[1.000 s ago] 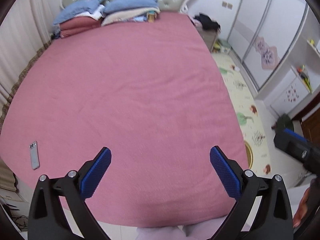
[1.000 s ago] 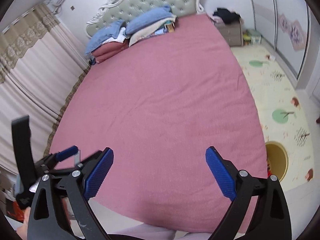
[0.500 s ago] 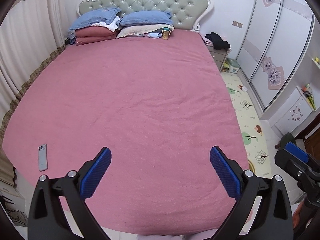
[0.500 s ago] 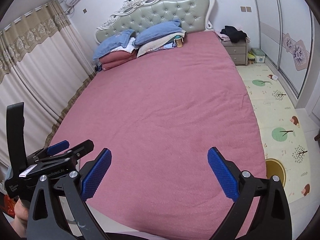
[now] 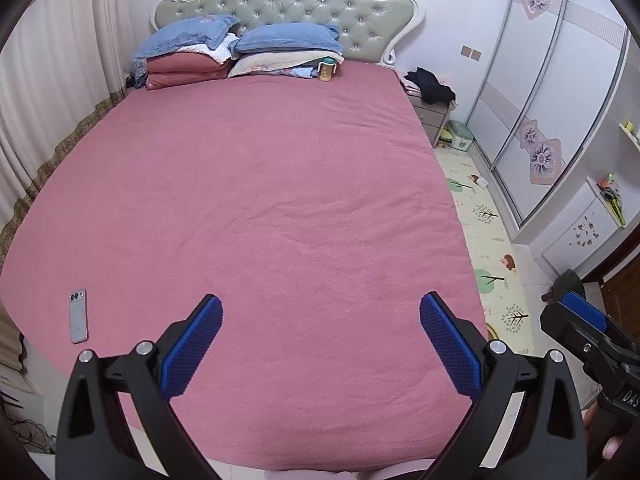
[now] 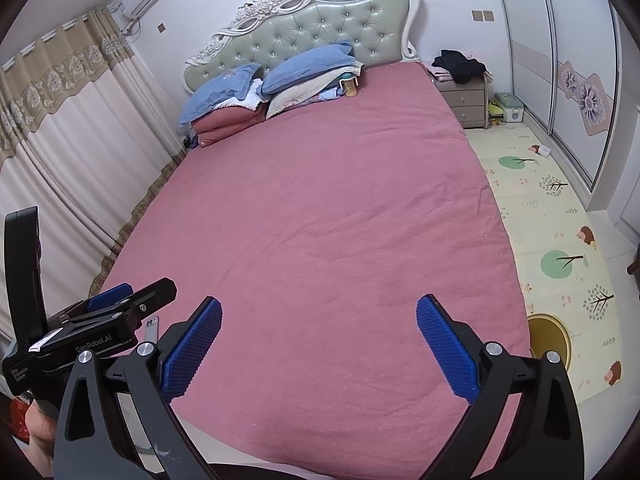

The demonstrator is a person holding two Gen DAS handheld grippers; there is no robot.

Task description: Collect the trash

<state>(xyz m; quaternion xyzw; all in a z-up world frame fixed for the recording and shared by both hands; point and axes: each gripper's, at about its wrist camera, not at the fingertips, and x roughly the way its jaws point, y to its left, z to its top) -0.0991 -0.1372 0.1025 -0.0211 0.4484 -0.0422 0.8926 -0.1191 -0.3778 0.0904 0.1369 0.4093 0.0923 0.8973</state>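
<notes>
Bedroom, taken up almost wholly by a pink-covered bed point(image 5: 260, 200) ahead of both pairs of jaws. Left gripper point(image 5: 320, 344): jaws spread wide, holding nothing. Right gripper point(image 6: 318, 340): likewise, jaws wide apart and bare.

Far left of the left jaws, cream curtains point(image 5: 48, 100). Just left of them, a phone point(image 5: 78, 316) flat on the cover near the bed's foot. Far ahead, stacked pillows point(image 5: 240, 52) against the tufted headboard point(image 5: 288, 4), with a capped drinking bottle point(image 5: 326, 70) upright beside them. Ahead and to the right, a nightstand point(image 5: 432, 116) under a heap of dark clothing point(image 5: 430, 84), then a green-lidded box point(image 5: 460, 138) on the floor, shut, contents hidden. Right of the jaws, a play mat point(image 5: 480, 240) with a small white item point(image 5: 483, 182) lying near the wardrobe point(image 5: 540, 100): possibly trash, too small to tell. Just right of the right jaws, a round yellow shape point(image 6: 548, 338) by the bed's side, perhaps a bin, perhaps a print on the mat; nothing to be made out inside.

No plain trash anywhere on the bed cover. Fits either a search for litter under way or a sweep already made and both jaws emptied; impossible to settle which. Step in hand, as a judgement: looking the room over. For any pick off the mat: jaws kept wide, brought low over a small flat thing on soft matting, closed gently.
</notes>
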